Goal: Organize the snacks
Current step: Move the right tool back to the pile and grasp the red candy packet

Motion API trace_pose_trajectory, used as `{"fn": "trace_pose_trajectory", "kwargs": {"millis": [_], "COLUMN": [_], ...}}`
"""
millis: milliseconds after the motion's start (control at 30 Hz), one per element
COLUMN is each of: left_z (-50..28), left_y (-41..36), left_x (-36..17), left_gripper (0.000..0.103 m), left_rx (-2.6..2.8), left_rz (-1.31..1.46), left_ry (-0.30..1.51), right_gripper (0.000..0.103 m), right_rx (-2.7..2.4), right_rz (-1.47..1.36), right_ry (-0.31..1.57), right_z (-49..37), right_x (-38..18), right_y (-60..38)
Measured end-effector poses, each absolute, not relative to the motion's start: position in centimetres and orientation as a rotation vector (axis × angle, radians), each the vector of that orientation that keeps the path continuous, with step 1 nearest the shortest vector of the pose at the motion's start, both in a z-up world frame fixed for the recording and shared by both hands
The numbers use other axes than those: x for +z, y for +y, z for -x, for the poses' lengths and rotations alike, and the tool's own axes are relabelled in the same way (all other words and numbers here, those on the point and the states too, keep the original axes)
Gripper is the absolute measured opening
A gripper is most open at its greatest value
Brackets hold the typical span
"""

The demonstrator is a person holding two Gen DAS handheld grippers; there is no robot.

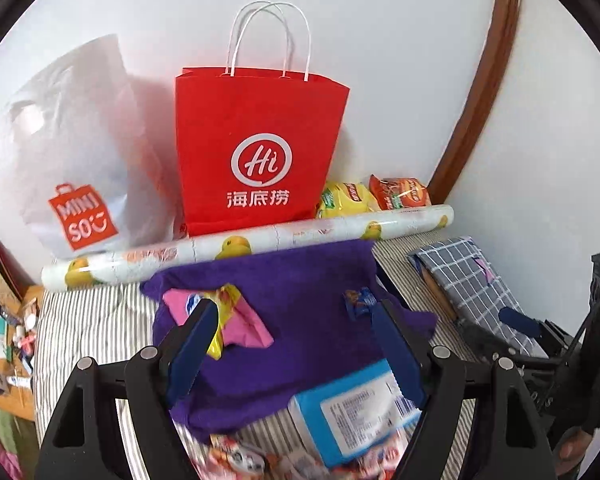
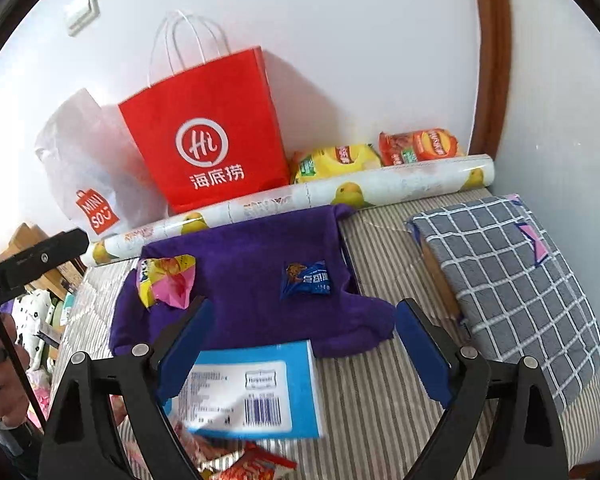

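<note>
Claws first: left claw point(image 1: 292, 328) spread wide, nothing between its blue pads; right claw point(image 2: 304, 332) likewise spread wide and empty. Both raised above the bed point(image 2: 380, 380), pointing toward the wall.

Directly under and between the right claw's fingers, nearer its left finger: blue box point(image 2: 256, 388), label side up, long axis running roughly across the claw's gap. Same blue box point(image 1: 356, 408) beneath the left claw's right finger, near the wrist rather than the tips. Judging from this, right claw better centred on it; a grasp would likely call for a drop downward and a pull back, plus a turn of the wrist so the pads meet the shorter sides.

Further ahead, on the purple towel point(image 2: 252, 288): small blue packet point(image 2: 306, 280) lying ahead between the right claw's tips, slightly toward its right finger; in the left view the small blue packet point(image 1: 358, 302) sits just beyond the right fingertip. Pink-and-yellow wrapper point(image 1: 228, 316) close against the left claw's left fingertip, so the left claw seems the nearer one for it.

Beyond the towel: duck-print roll point(image 2: 300, 200) lying crosswise, then red paper bag point(image 2: 208, 136) upright against the wall, with yellow chip bag point(image 2: 336, 162) and orange chip bag point(image 2: 420, 148) to its right.
</note>
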State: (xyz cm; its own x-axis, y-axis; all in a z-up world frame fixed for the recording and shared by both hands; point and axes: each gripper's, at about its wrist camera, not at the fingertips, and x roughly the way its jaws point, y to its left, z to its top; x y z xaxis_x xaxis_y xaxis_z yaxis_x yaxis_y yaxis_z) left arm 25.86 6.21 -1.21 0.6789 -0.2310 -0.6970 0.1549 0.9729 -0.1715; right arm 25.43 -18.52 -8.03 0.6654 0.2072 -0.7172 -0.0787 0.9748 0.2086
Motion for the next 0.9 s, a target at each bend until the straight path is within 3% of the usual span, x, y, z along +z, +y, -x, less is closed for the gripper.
{"fn": "trace_pose_trajectory", "kwargs": {"millis": [333,533,600,667,900], "left_z": [-19.5,-16.2,-15.4,-14.7,-13.6], "left_y": [7.9,8.6,8.9,9.4,11.0], "left_x": [-1.0,-2.7,-3.3,-4.1,-6.5], "left_gripper": [0.078,0.079,0.079,0.079,0.079], "left_rx": [-0.175,-0.133,-0.128,-0.117,-0.088], "left_rz": [0.141,0.142,0.142,0.151,0.165], "left_ry": [0.798,0.836,0.844,0.856,0.898], "right_gripper": [0.091,0.078,0.060,0.051,0.049], "right_rx": [0.175,0.271,0.283,0.290,0.329], "right_rz": [-0.111,-0.106,-0.098,-0.102,-0.164], "right_ry": [0.857,0.922,0.972,1.028,1.117], "right_z": [-20.0,-16.8,-16.5,-16.4,-16.9], "right_x": [-8.1,-11.0,-12.6,-14.1,-17.1], "right_y": [-18.3,-16.4,-15.6,-15.2,-13.9]}}
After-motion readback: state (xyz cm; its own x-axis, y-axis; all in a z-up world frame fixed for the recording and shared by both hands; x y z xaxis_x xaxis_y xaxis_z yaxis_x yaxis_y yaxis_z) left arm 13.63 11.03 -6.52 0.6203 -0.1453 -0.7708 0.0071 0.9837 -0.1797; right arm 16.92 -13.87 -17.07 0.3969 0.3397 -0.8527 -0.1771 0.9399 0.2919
